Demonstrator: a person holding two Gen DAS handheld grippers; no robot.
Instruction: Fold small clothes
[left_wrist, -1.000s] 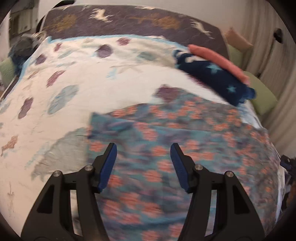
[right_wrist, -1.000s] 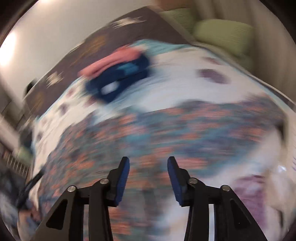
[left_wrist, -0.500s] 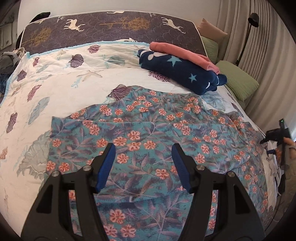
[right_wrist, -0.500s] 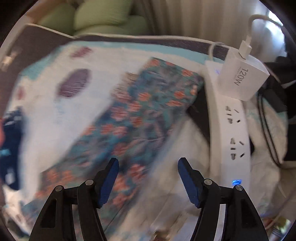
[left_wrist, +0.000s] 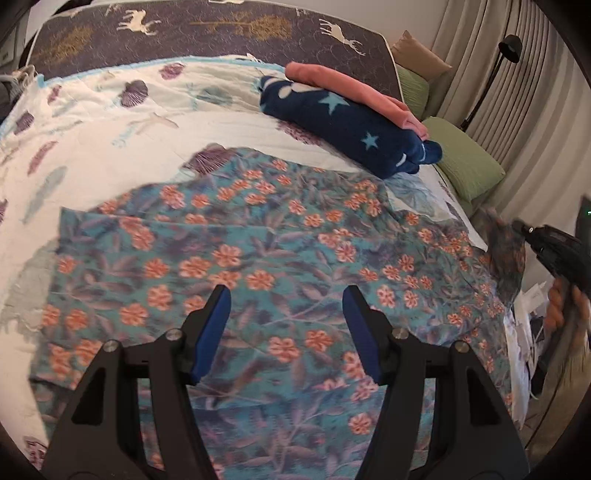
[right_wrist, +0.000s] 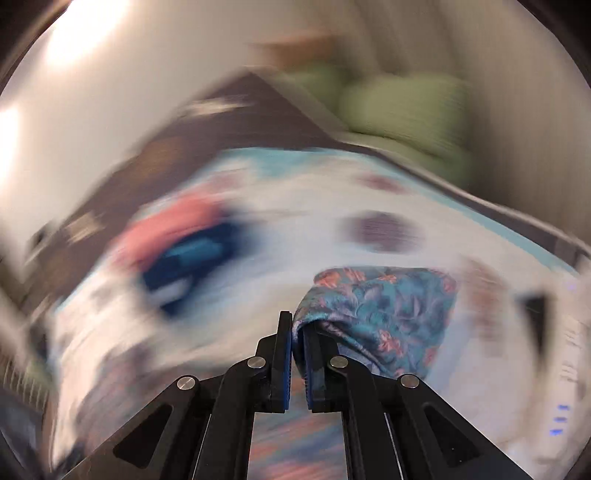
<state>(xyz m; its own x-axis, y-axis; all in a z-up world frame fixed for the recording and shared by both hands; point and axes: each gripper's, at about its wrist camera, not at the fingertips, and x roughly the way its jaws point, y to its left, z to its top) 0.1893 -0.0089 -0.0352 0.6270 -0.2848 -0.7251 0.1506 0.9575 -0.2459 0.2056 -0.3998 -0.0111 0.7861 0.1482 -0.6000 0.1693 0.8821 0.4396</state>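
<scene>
Right gripper (right_wrist: 297, 334) pinches floral garment (right_wrist: 384, 306) edge; surroundings blurred.

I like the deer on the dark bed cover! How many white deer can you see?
3: one deer at the top left, one deer at the top right, and part of another cut off at the top edge.

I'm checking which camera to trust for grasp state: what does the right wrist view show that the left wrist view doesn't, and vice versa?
Only the right wrist view shows the right gripper shut on a bunched edge of the floral garment; the rest is motion-blurred.

Only the left wrist view shows the left gripper open and empty above the garment spread flat, the deer-patterned headboard and a floor lamp.

Both show the seashell quilt, the navy star blanket under a pink cloth, and green pillows.
</scene>
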